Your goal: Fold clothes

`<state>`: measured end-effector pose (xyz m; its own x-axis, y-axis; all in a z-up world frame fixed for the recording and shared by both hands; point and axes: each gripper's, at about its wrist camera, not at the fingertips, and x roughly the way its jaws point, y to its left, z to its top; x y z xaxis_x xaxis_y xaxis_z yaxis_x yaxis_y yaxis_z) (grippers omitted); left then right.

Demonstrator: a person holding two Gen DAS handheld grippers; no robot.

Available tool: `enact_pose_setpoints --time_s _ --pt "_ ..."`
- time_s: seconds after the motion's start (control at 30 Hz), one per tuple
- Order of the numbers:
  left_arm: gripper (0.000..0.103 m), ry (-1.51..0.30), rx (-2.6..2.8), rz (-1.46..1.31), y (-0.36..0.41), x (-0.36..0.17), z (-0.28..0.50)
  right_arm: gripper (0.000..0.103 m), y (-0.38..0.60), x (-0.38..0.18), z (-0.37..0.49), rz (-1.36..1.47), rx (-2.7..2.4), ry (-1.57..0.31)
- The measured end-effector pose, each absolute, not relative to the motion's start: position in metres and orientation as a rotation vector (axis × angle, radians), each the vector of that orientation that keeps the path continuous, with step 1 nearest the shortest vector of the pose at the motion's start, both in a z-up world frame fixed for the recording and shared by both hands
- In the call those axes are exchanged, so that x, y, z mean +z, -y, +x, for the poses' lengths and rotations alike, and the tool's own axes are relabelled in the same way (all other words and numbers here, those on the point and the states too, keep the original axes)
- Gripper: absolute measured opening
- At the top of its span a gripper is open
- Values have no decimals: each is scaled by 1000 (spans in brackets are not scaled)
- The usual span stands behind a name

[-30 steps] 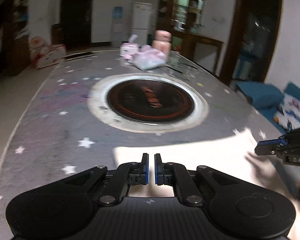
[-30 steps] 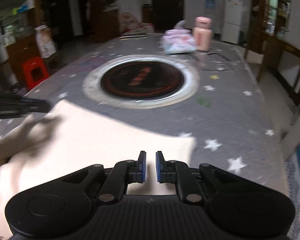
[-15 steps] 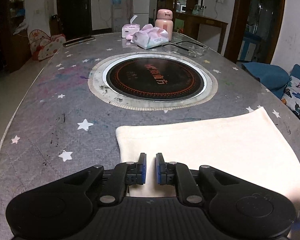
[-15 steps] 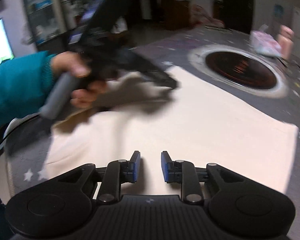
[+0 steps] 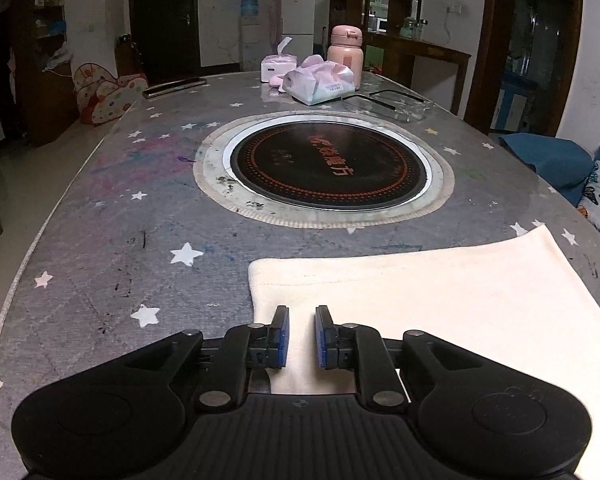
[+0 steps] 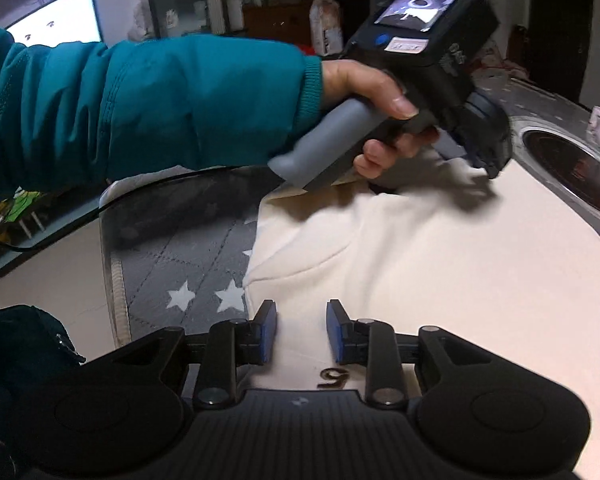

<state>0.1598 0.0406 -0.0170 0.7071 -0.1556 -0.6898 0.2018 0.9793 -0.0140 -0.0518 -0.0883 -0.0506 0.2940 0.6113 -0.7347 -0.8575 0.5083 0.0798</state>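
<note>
Both the left tool and right tool hover part-open, empty, over the cream garment; a shallow pinch risks catching only 1 layer.

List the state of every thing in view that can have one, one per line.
Left gripper: jaws open, empty, over the garment's edge.
Right gripper: jaws open, empty.
Cream garment: spread flat on the table.
Pink bottle: upright, lid shut.
Tissue pack: open, a tissue sticking up.
</note>
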Motion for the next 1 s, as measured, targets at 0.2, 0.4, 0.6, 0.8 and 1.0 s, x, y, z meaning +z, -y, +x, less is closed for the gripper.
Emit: enact_pose_setpoints --time_s 0.2,0.4,0.6,0.8,1.0 --pt "27 -720 -177 97 -41 -2 136 27 116 -34 -57 -259 966 -801" --pt "28 -671 -283 92 -35 18 70 27 181 -13 -49 -143 672 -745" --pt "28 -688 -400 86 -13 7 10 27 259 -30 -36 -118 269 -745" --pt "30 -691 -471 109 3 -4 -28 30 294 -51 -40 -170 137 -755" --pt "31 -706 -461 138 7 -13 -39 10 311 -57 -58 -186 19 -712"
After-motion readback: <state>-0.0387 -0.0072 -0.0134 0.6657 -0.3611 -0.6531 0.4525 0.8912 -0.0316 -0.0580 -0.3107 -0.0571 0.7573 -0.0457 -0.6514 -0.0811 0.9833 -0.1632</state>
